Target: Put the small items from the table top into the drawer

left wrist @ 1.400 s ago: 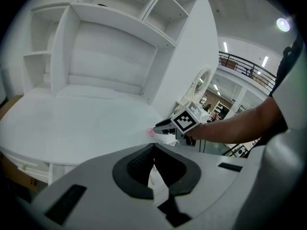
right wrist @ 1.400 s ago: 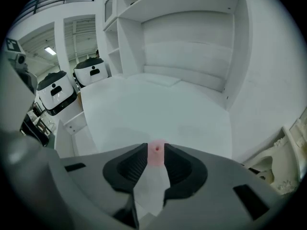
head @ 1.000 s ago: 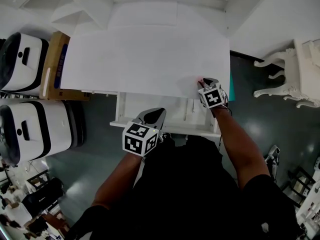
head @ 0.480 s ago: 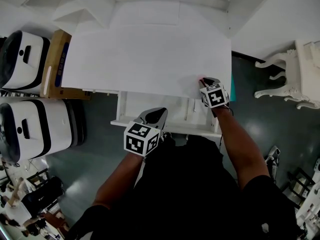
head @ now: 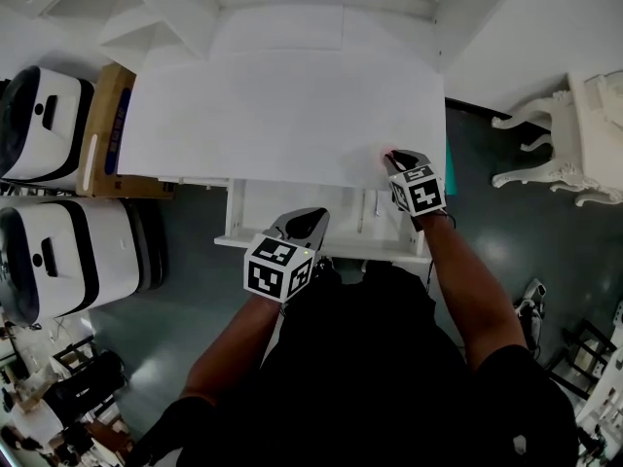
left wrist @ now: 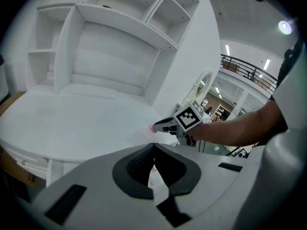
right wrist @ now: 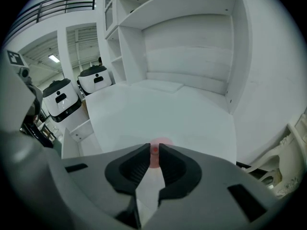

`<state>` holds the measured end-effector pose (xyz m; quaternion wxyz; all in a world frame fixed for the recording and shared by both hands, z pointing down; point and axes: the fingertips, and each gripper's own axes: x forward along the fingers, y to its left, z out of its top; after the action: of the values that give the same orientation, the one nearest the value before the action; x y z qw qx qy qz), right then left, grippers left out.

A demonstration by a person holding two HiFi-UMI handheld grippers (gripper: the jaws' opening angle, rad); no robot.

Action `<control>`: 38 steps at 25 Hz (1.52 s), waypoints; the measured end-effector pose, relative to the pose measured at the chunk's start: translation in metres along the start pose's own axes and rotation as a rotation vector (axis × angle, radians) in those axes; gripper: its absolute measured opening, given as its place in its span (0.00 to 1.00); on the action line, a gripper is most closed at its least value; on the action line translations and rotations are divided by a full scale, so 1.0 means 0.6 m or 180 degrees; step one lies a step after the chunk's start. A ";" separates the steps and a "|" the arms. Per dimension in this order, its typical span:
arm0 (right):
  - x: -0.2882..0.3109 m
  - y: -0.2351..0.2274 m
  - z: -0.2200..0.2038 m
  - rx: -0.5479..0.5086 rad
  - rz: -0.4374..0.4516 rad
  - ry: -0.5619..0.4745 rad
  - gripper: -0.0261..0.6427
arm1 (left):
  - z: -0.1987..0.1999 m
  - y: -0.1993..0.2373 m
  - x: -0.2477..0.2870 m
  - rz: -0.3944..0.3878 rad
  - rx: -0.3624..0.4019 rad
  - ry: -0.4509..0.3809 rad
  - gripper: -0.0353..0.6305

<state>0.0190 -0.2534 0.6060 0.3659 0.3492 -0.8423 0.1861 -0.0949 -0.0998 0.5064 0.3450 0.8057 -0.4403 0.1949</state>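
The right gripper (head: 389, 156) has its jaws pinching a small pink item (right wrist: 154, 150) at the table's (head: 282, 115) 4 o'clock corner (right at its front edge), while the left gripper (head: 308, 218), jaws pressed together on nothing, hangs over the open drawer (head: 292, 205) at 6 o'clock.

A white desk (head: 292, 115) with open white shelving (left wrist: 110, 28) above stands on a dark grey floor (head: 185, 290), a cardboard box (head: 105, 129) and two white-and-black machines (head: 44, 115) at its left, an ornate white side table (head: 592, 125) at its right, strip lights (left wrist: 227, 49) on the ceiling beyond.
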 end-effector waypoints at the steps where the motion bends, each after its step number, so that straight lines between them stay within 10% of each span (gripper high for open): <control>1: -0.005 0.002 0.001 0.0005 0.0003 -0.0018 0.14 | 0.000 0.000 0.000 -0.0010 0.0012 0.0005 0.06; 15: -0.089 0.046 -0.077 0.0079 0.0169 0.0004 0.14 | -0.001 -0.024 0.023 -0.0191 0.0163 0.0070 0.06; 38: 0.012 0.052 -0.288 0.0017 0.0016 0.1068 0.14 | -0.047 -0.040 0.027 -0.0184 0.0150 0.0266 0.06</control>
<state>0.0770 -0.1372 0.7244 0.5000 0.3121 -0.7698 0.2450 -0.0662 -0.0795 0.5268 0.3494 0.8172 -0.3973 0.2287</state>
